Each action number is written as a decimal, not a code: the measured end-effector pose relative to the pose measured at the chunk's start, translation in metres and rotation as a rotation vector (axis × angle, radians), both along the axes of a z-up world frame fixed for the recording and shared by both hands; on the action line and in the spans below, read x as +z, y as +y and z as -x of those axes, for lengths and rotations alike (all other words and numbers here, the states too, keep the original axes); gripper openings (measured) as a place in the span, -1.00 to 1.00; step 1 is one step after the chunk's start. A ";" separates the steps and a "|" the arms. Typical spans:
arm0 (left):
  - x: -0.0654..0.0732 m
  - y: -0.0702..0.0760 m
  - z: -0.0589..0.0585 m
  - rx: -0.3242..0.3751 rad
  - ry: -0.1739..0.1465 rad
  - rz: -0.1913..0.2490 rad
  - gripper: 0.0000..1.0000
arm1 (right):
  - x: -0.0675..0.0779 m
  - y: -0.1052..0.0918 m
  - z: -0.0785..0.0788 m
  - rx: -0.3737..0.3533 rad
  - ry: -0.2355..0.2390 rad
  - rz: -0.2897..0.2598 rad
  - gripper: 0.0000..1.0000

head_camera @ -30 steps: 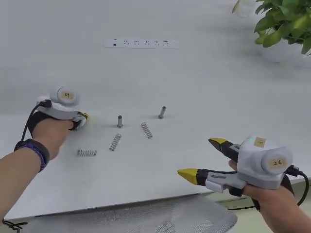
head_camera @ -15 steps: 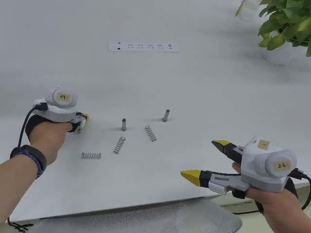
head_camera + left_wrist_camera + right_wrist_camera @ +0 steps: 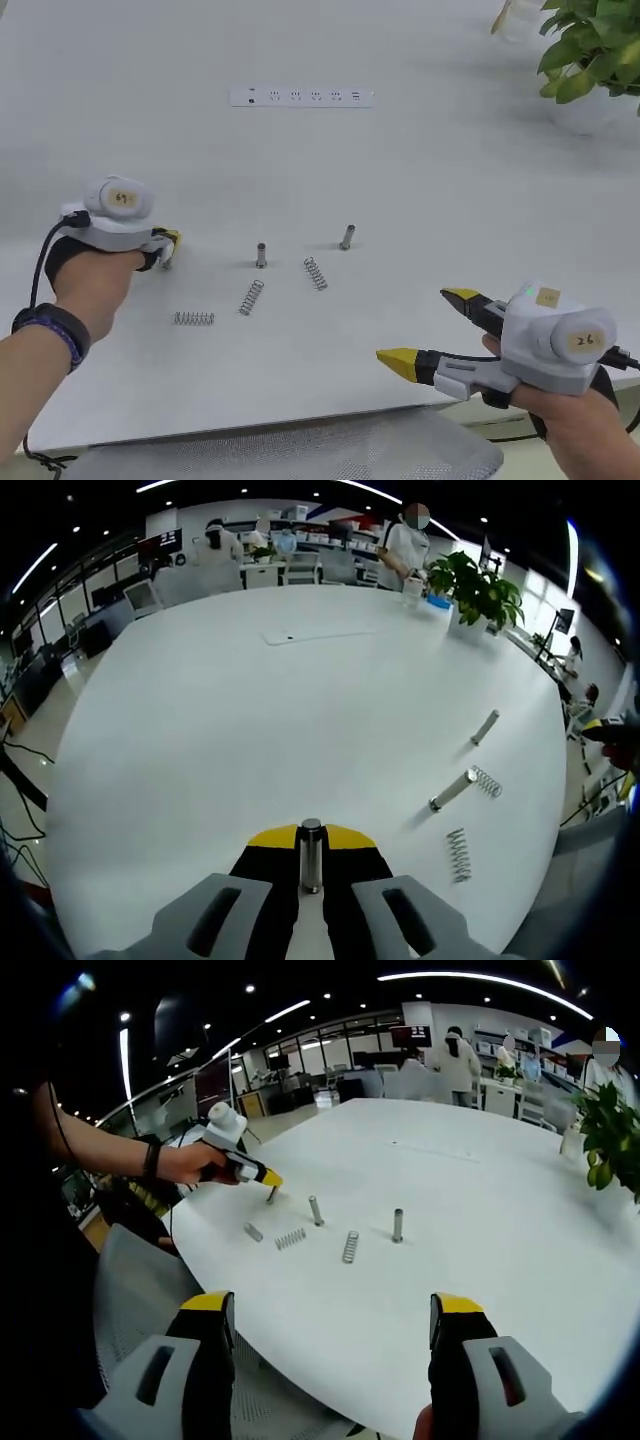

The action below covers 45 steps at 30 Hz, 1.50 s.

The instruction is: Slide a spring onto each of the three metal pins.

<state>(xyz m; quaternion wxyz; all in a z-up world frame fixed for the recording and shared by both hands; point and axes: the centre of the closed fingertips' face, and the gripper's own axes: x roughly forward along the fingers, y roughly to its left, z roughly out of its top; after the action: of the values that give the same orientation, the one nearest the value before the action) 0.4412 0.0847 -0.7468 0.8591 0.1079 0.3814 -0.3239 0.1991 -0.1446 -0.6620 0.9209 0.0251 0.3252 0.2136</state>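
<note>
Little moved since a second ago: left gripper (image 3: 311, 832) stays clamped on a metal pin (image 3: 312, 858) at table (image 3: 420, 160) left. Right gripper (image 3: 428, 326) wide open near front edge. Middle pin (image 3: 261, 255) and far pin (image 3: 347, 237) upright, bare; three springs (image 3: 251, 296) lie loose nearby.

Bright, even overhead light here, the white table (image 3: 420, 160) almost washed out in the head view, the middle pin (image 3: 261, 255) throwing just a faint soft shadow. Ceiling strip lights (image 3: 470, 978) glare around twelve o'clock in both gripper views. Fisheye bends the table's edge hard out at the sides; the far background goes soft
</note>
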 end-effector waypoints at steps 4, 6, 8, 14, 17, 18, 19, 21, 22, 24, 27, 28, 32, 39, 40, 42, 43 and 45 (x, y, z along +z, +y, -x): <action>0.005 0.002 0.001 0.005 -0.009 0.005 -1.00 | 0.000 0.000 0.001 -0.001 0.000 0.000 0.58; 0.008 0.003 0.003 0.003 -0.013 0.005 -1.00 | -0.001 0.000 0.002 -0.001 0.000 -0.001 0.58; 0.009 0.005 0.005 0.002 -0.013 0.005 -1.00 | -0.001 0.000 0.002 -0.003 -0.001 -0.001 0.58; 0.012 0.009 0.007 0.002 -0.014 0.000 -1.00 | -0.001 -0.001 0.003 -0.007 -0.002 -0.001 0.58; 0.013 0.011 0.007 0.002 -0.012 -0.001 -1.00 | -0.001 -0.001 0.003 -0.007 -0.003 -0.002 0.58; 0.013 0.011 0.007 0.002 -0.012 -0.003 -1.00 | -0.002 -0.001 0.003 -0.007 -0.002 -0.002 0.58; 0.012 0.012 0.007 0.002 -0.011 -0.004 -1.00 | -0.002 -0.001 0.003 -0.007 -0.002 -0.002 0.58; 0.013 0.012 0.007 0.001 -0.011 -0.003 -1.00 | -0.002 -0.001 0.003 -0.008 -0.004 -0.004 0.58; 0.013 0.011 0.007 -0.001 -0.013 -0.005 -1.00 | -0.002 0.000 0.003 -0.007 -0.004 -0.004 0.58; 0.012 0.011 0.007 -0.004 -0.014 -0.006 -1.00 | -0.002 0.000 0.004 -0.007 -0.003 -0.004 0.58; 0.010 0.010 0.009 -0.012 -0.011 -0.011 -1.00 | -0.002 0.000 0.004 -0.006 -0.003 -0.003 0.58; 0.010 0.009 0.009 -0.013 -0.012 -0.010 -1.00 | -0.002 0.000 0.004 -0.006 -0.003 -0.003 0.58; 0.008 0.007 0.010 -0.025 -0.010 -0.014 -1.00 | -0.001 -0.002 0.004 -0.011 -0.005 -0.003 0.58; 0.007 0.007 0.012 -0.044 -0.014 -0.031 -1.00 | -0.001 -0.003 0.004 -0.013 -0.007 -0.002 0.57; 0.007 0.007 0.012 -0.045 -0.015 -0.033 -1.00 | -0.001 -0.003 0.003 -0.013 -0.008 -0.003 0.57; 0.007 0.007 0.013 -0.046 -0.009 -0.035 -1.00 | -0.001 -0.002 0.003 -0.013 -0.009 -0.004 0.57; 0.007 0.007 0.014 -0.047 -0.010 -0.038 -1.00 | 0.000 -0.002 0.003 -0.013 -0.010 -0.005 0.57; 0.007 0.007 0.016 -0.049 -0.009 -0.038 -1.00 | 0.000 -0.001 0.003 -0.012 -0.011 -0.006 0.57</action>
<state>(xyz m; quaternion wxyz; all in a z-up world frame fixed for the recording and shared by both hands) 0.4251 0.0922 -0.7399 0.8503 0.1352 0.3808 -0.3372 0.1964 -0.1456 -0.6622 0.9238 0.0289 0.3194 0.2092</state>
